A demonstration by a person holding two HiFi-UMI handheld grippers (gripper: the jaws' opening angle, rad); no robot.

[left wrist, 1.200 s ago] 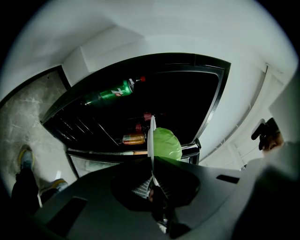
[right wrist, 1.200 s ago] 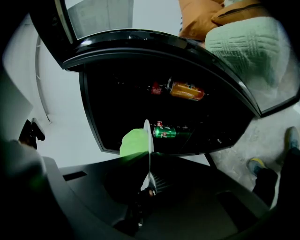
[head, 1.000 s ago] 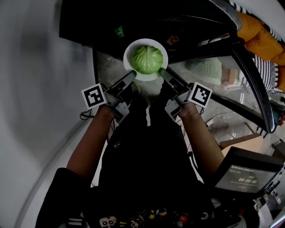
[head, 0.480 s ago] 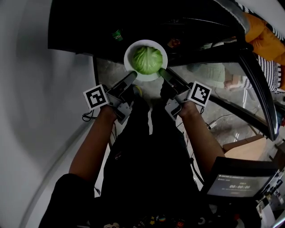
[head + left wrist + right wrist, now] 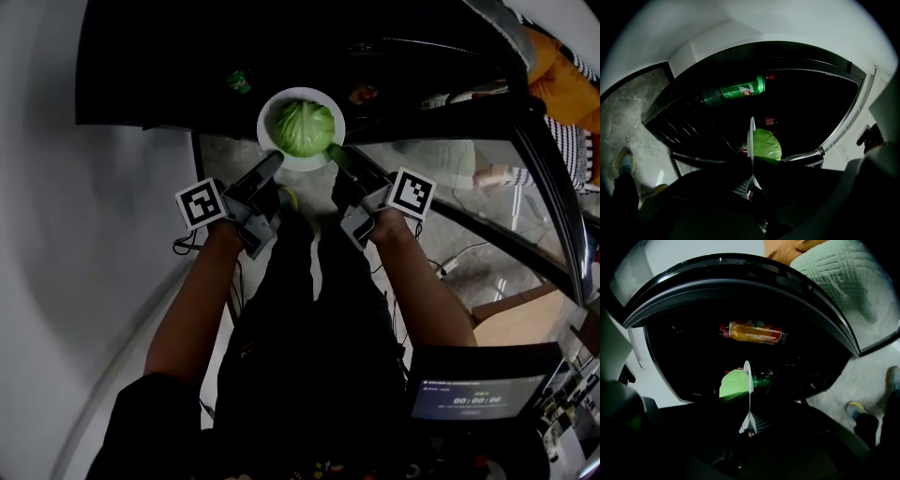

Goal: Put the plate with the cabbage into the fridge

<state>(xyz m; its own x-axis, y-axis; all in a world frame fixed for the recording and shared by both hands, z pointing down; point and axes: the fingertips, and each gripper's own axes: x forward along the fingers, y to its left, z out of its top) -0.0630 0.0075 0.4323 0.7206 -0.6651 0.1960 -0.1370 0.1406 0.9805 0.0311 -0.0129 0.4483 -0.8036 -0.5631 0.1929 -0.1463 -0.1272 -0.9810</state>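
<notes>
A white plate (image 5: 266, 128) carries a green cabbage (image 5: 303, 127) and hangs at the mouth of the dark open fridge (image 5: 187, 66). My left gripper (image 5: 269, 163) is shut on the plate's near-left rim and my right gripper (image 5: 336, 157) is shut on its near-right rim. In the left gripper view the plate (image 5: 751, 140) stands edge-on with the cabbage (image 5: 767, 144) to its right. The right gripper view shows the plate (image 5: 748, 380) edge-on too, with the cabbage (image 5: 733, 383) on its left.
Inside the fridge lie a green bottle (image 5: 740, 90), also seen in the head view as a green bottle (image 5: 237, 82), and an orange-red bottle (image 5: 754, 332). The glass fridge door (image 5: 487, 187) stands open at the right. A grey wall (image 5: 84, 244) runs along the left. Below is a stone floor (image 5: 225, 155).
Both grippers have carried the plate and cabbage a little farther forward toward the fridge's dark opening. Their hold on the rim is the same.
</notes>
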